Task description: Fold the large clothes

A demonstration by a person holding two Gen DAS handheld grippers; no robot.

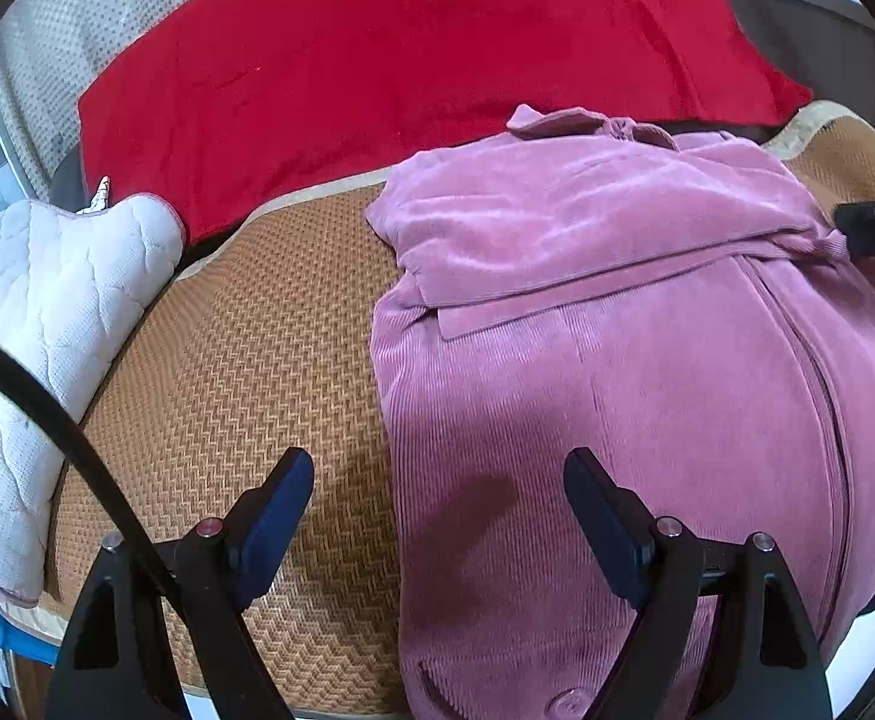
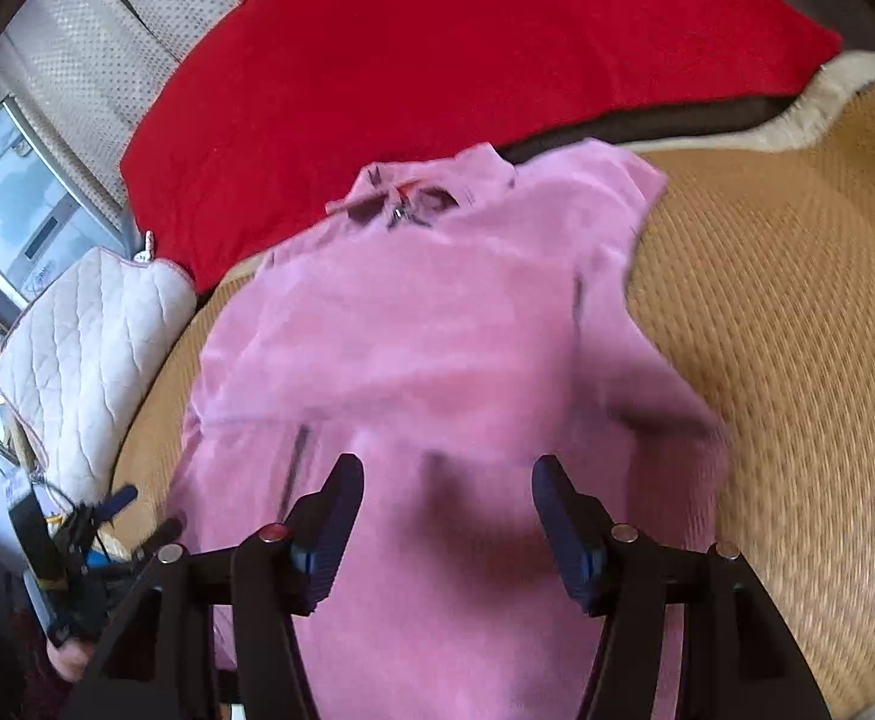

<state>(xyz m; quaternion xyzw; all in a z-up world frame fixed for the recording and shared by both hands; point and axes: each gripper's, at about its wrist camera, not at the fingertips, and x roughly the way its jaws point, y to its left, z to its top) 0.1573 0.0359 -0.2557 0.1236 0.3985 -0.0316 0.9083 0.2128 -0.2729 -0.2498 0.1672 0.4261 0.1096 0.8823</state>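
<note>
Two tools, left [image 1: 437,516] and right [image 2: 446,516], hover spread, angled down over pink jacket [image 1: 617,360].

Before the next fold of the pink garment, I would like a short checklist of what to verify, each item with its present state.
1. Left gripper jaws free of cloth: ok, they stand wide with nothing between them.
2. Right gripper jaws free of cloth: ok, open above the pink garment, nothing pinched.
3. Sleeve folded across the body: ok, it lies over the chest in the left wrist view.
4. Garment fully on the woven mat: not ok, its collar reaches past the mat's far edge towards the red blanket.
5. Quilted pad apart from the garment: ok, bare mat between them.
6. Lower hem lying flat: cannot tell, out of view.
</note>
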